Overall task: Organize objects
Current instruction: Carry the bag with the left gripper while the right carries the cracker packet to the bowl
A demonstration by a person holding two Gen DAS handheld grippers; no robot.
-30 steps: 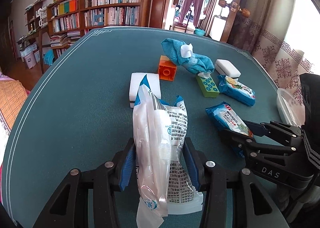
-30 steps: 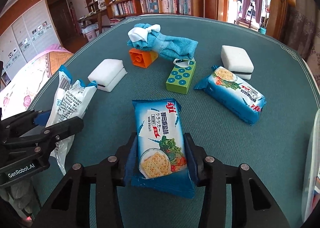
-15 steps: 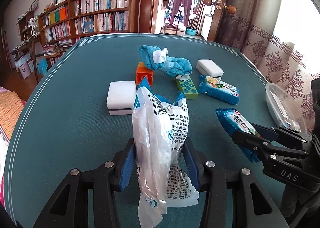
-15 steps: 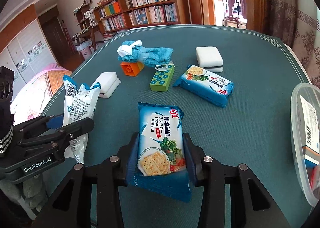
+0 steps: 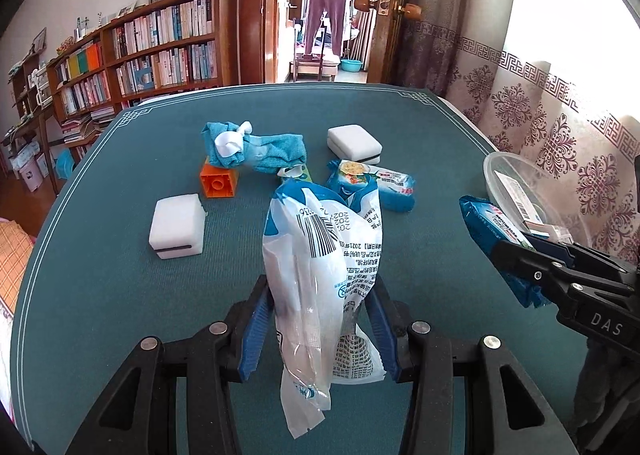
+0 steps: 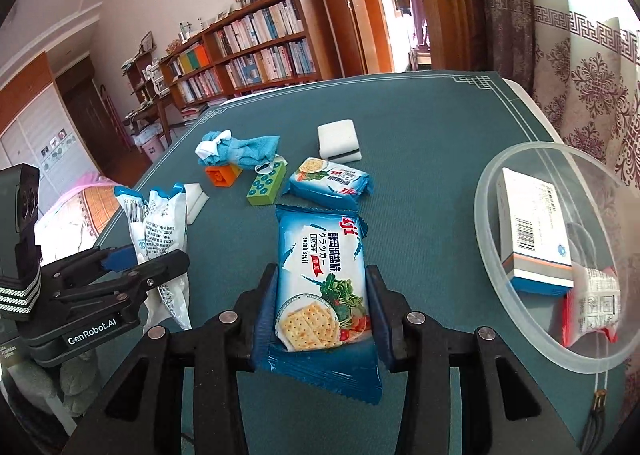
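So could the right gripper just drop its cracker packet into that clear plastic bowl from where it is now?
Probably yes. The right gripper is shut on the cracker packet, and the clear plastic bowl sits open-topped just to its right with nothing between them. A box and a small packet already lie inside, but room remains.

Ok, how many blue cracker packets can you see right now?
2: one cracker packet clamped in the right gripper, another lying on the table beside the green block. None seen hidden.
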